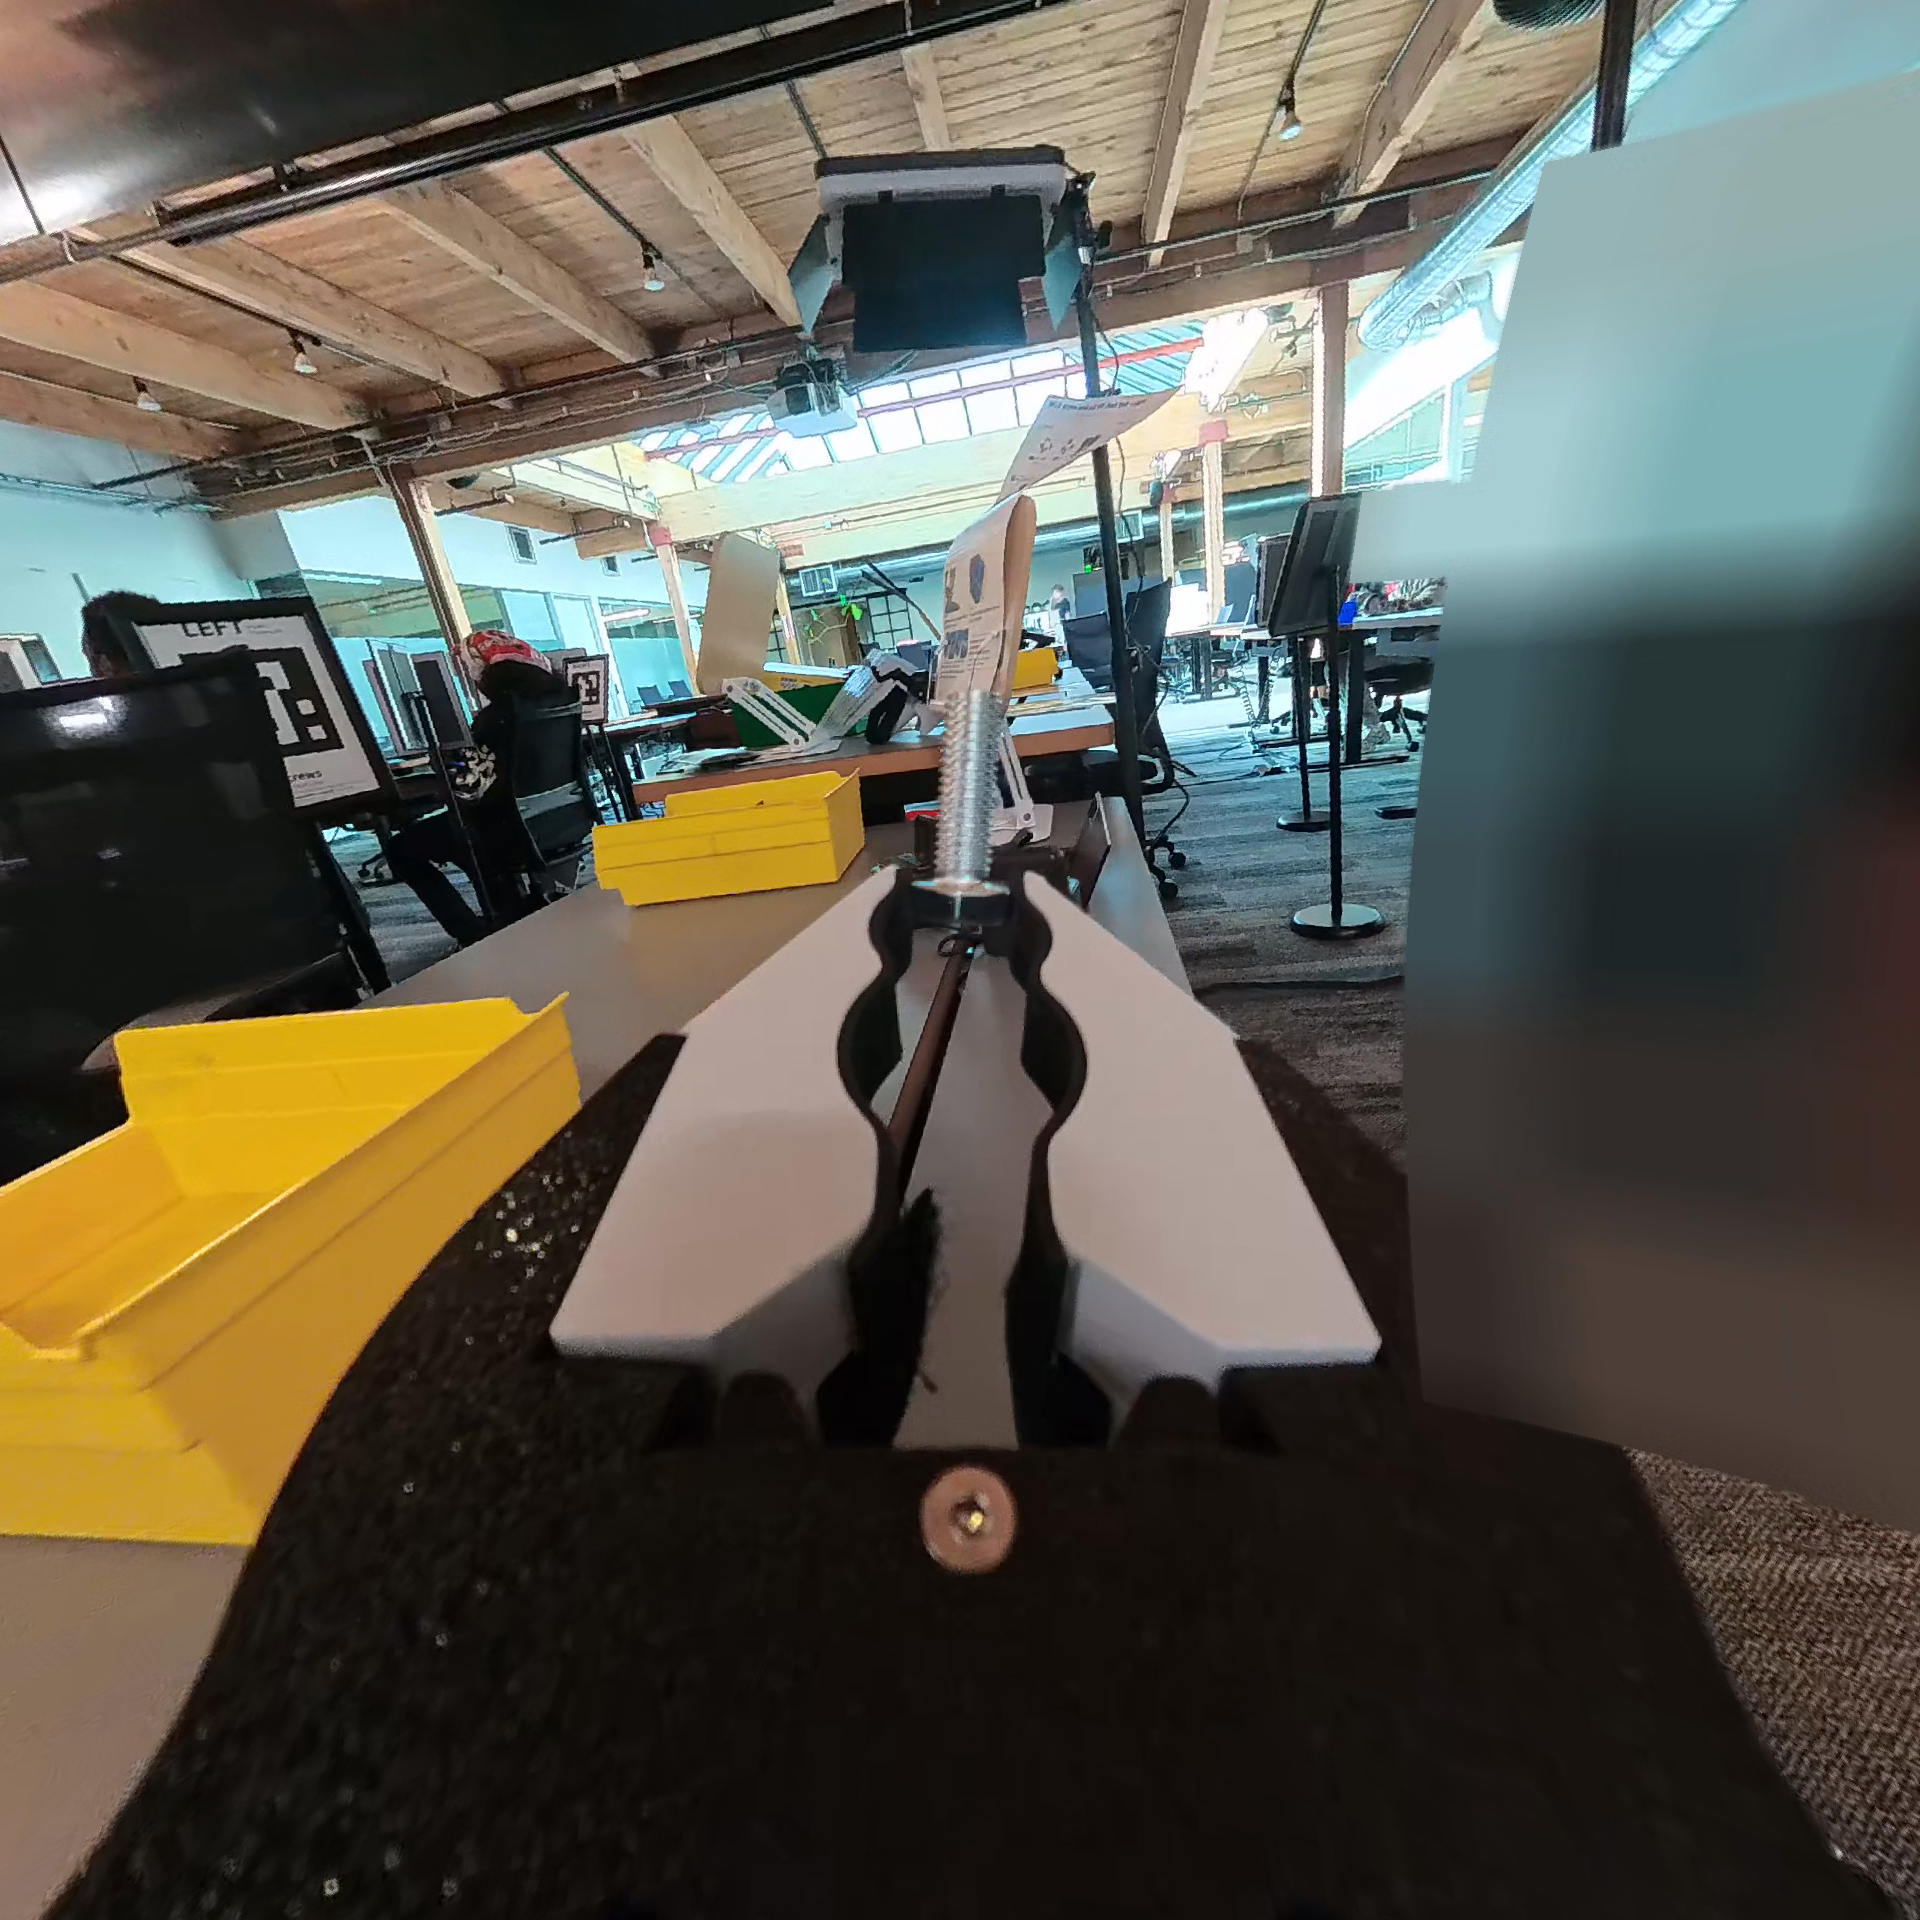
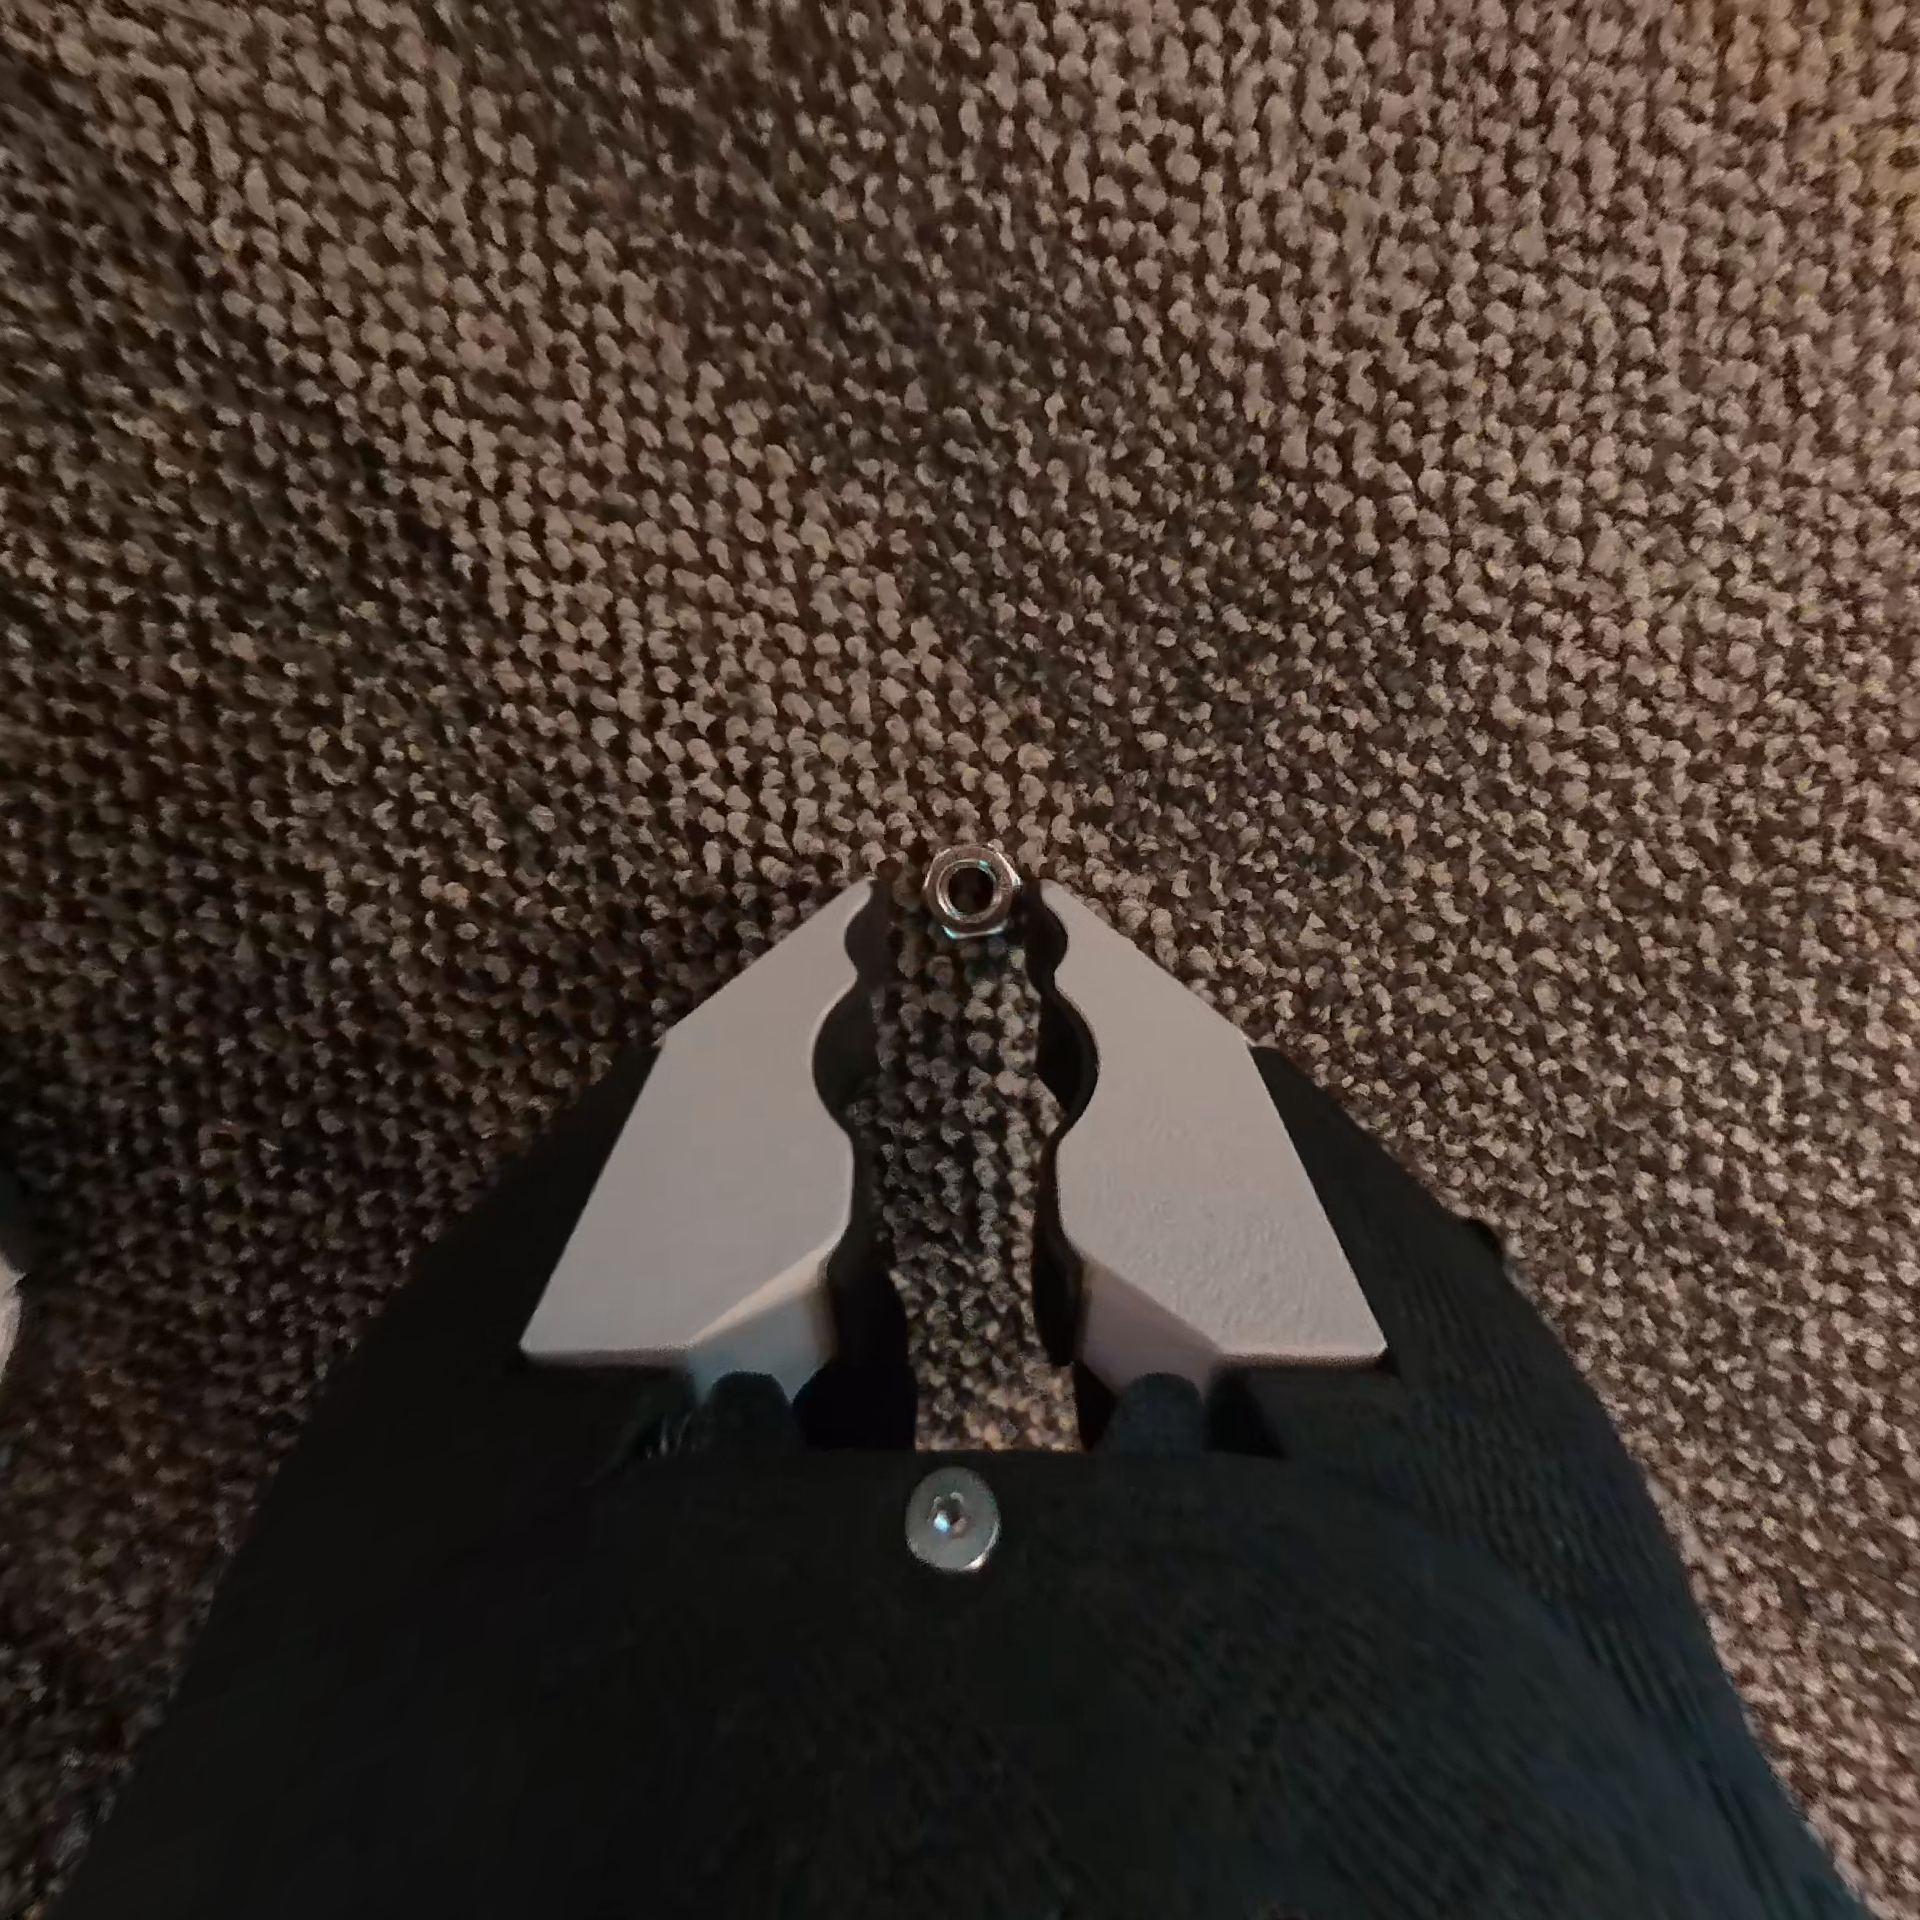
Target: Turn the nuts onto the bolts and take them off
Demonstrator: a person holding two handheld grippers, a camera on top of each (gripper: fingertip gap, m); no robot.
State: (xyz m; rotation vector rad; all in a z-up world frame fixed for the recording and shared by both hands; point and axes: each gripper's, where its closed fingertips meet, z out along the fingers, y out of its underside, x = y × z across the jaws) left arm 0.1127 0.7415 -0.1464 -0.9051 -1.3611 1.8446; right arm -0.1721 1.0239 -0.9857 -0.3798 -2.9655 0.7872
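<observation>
Between left jaws, bolt (image 1: 966,821) upright, head half-hidden; right jaws pinch nut (image 2: 970,891).

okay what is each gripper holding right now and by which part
The left gripper pinches the bolt by its hex head, threaded shaft pointing up. The right gripper pinches the nut by its outer sides at the fingertips.

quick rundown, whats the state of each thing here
left claw: shut on the bolt head
bolt: upright, thread bare, no nut on it
right claw: shut on the nut, above carpet
nut: off the bolt, hole facing the camera
near yellow bin: on the table
</observation>
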